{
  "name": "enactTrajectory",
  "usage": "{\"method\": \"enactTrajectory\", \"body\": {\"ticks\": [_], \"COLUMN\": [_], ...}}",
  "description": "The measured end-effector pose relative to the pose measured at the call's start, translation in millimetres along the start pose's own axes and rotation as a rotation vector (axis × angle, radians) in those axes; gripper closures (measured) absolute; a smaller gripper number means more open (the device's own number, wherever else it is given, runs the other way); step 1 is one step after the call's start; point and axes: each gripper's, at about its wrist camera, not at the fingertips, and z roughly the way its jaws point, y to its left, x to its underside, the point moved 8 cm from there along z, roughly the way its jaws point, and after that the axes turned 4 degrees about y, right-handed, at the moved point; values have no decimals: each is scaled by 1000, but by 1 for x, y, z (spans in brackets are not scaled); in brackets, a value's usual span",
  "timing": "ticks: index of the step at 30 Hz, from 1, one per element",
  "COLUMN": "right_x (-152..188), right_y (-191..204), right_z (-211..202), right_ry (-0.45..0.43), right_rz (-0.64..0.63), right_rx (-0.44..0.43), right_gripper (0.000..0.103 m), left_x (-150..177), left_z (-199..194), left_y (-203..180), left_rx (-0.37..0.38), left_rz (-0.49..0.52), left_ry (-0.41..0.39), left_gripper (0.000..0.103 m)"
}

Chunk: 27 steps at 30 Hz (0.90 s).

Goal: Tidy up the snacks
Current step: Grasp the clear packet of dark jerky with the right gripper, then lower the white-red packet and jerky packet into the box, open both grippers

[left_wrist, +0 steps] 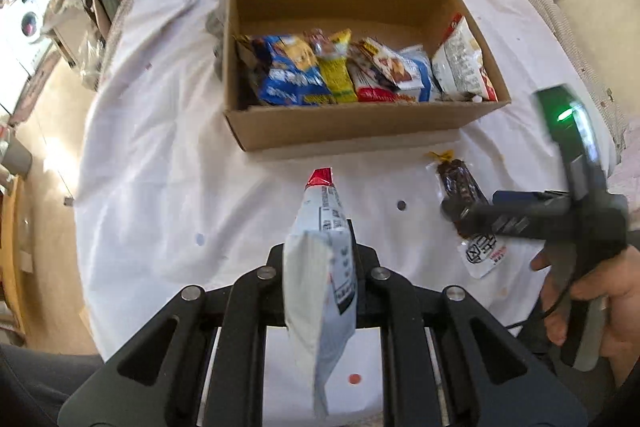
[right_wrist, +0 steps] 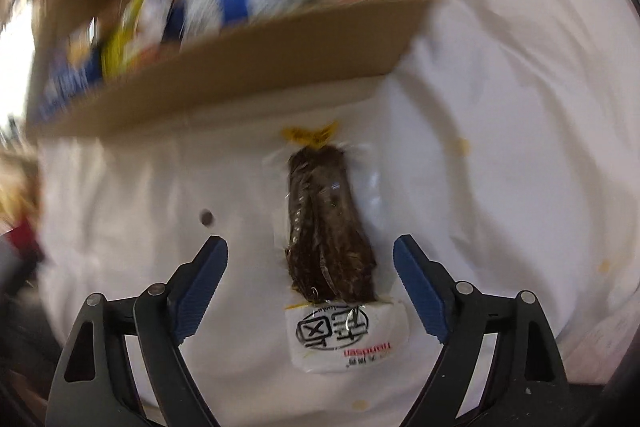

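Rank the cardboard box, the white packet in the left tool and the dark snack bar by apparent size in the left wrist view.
1. Cardboard box.
2. White packet, though its nearness to the camera inflates it.
3. Dark snack bar, partly hidden by the right tool.

A worktop draped in a wrinkled white cloth (left_wrist: 168, 155) with a few small stains carries an open brown cardboard box (left_wrist: 344, 127), its near row filled with colourful snack packets. Near the box's front wall, apart from it, a dark brown snack in a clear wrapper with a white label end (right_wrist: 332, 243) lies flat on the cloth.
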Motion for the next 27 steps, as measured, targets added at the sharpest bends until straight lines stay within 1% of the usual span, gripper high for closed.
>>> {"method": "enactTrajectory", "body": {"ticks": [2,4,5,7,8,9,13,17,21,24,27], "right_x": [3,5,6,6,6,6,10,13,23,34,39], "right_y": [6,9,10,11,11,12,9,10,21,36,51], "right_z": [13,22,23,24,24,22,15,4,-18,-34,-54], "right_ry": [26,41,37,33,29,25,14,9,-4,-19,-56], "right_rz": [-58,-102,-111,-119,-125,-132,-131,-110,-100,-120,-156], "right_rx": [88,144,156,160,162,165,139,58,-99,-211,-290], "right_gripper": [15,15,15,16,29,37,39,39,39,39,39], "left_x": [-3,-4,-5,-4,-3,-4,-5,-5,-4,-3,-3], "left_z": [-2,-3,-3,-3,-3,-3,-3,-6,-6,-6,-6], "left_y": [4,9,10,15,16,17,19,19,20,23,27], "left_rx": [6,25,30,49,57,61,69,65,49,35,18], "left_rz": [-16,-50,-64,-102,-113,-119,-136,-135,-126,-131,-133], "left_ry": [-18,-24,-28,-25,-21,-18,-16,-29,-37,-36,-39], "left_gripper": [91,91,91,91,91,91,91,91,91,91,91]}}
